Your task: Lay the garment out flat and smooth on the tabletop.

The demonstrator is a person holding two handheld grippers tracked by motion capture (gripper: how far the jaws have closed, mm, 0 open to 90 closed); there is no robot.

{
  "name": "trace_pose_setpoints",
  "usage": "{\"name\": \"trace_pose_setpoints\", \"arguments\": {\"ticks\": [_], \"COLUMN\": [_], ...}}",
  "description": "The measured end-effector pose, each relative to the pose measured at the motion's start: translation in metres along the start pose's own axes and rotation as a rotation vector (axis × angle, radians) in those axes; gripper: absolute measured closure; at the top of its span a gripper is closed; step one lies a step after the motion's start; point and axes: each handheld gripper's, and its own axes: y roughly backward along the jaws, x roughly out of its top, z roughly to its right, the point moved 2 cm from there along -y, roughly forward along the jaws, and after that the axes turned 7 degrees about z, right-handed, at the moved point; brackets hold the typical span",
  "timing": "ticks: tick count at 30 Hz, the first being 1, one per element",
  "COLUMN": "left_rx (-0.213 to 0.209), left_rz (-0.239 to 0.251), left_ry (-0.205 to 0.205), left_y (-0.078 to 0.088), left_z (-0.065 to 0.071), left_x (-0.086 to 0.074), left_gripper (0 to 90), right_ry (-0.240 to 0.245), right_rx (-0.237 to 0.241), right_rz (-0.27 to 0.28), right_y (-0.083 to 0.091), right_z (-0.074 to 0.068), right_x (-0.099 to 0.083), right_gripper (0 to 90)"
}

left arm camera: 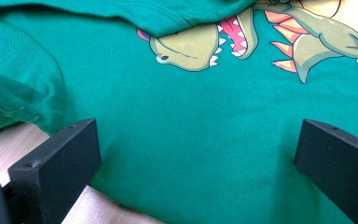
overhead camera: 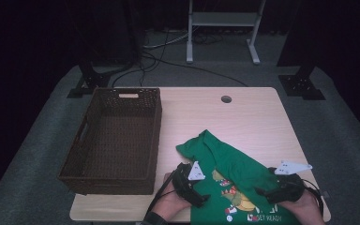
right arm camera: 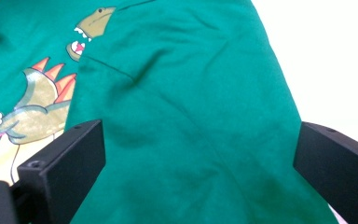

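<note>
both hands enter from the near edge of the bench [overhead camera: 243, 117], each holding a claw over a green t-shirt [overhead camera: 234, 173]. left claw [overhead camera: 198, 199] sits at the shirt's left side near the front edge; right claw [overhead camera: 266, 194] sits at the shirt's right side, also near the front edge. left gripper view: left claw [left arm camera: 198, 163] has its jaws spread wide, green fabric [left arm camera: 191, 140] lying flat between them, nothing gripped; whether the jaw tips touch the cloth, cannot tell. a dinosaur print [left arm camera: 200, 44] with open mouth and white teeth lies beyond the jaws, partly covered by a folded-over flap of the shirt. pale wood of the bench [left arm camera: 9, 140] shows at lower left, just beside the shirt's edge. right gripper view: right claw [right arm camera: 198, 163] likewise has jaws wide apart, wrinkled green cloth [right arm camera: 191, 116] between them, nothing held. same dinosaur print [right arm camera: 32, 112] with orange spikes lies to the left of the jaws; bright bench surface [right arm camera: 326, 60] at right past the shirt's edge. shirt lies rumpled on the right half of the bench, upper part folded over diagonally toward the front, print facing up, white lettering near the front edge. dark woven basket [overhead camera: 115, 140] stands on the bench's left half, well apart from the shirt's bulk, with the left claw near its front right corner. a round cable hole [overhead camera: 226, 99] sits near the far edge of the bench.
</note>
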Motion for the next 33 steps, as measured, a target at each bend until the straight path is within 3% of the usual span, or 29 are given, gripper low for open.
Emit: {"name": "trace_pose_setpoints", "arguments": {"ticks": [17, 33], "left_rx": [-0.007, -0.007], "left_rz": [0.0, 0.0], "left_ry": [-0.005, -0.005], "left_y": [0.0, 0.0], "left_z": [-0.001, -0.001], "left_x": [0.0, 0.0], "left_gripper": [0.0, 0.0], "right_ry": [0.0, 0.003], "right_rx": [0.059, 0.086], "right_rz": [0.031, 0.055], "right_y": [-0.013, -0.021], "right_z": [-0.011, -0.017], "right_x": [0.02, 0.034], "right_gripper": [1.5, 1.8]}}
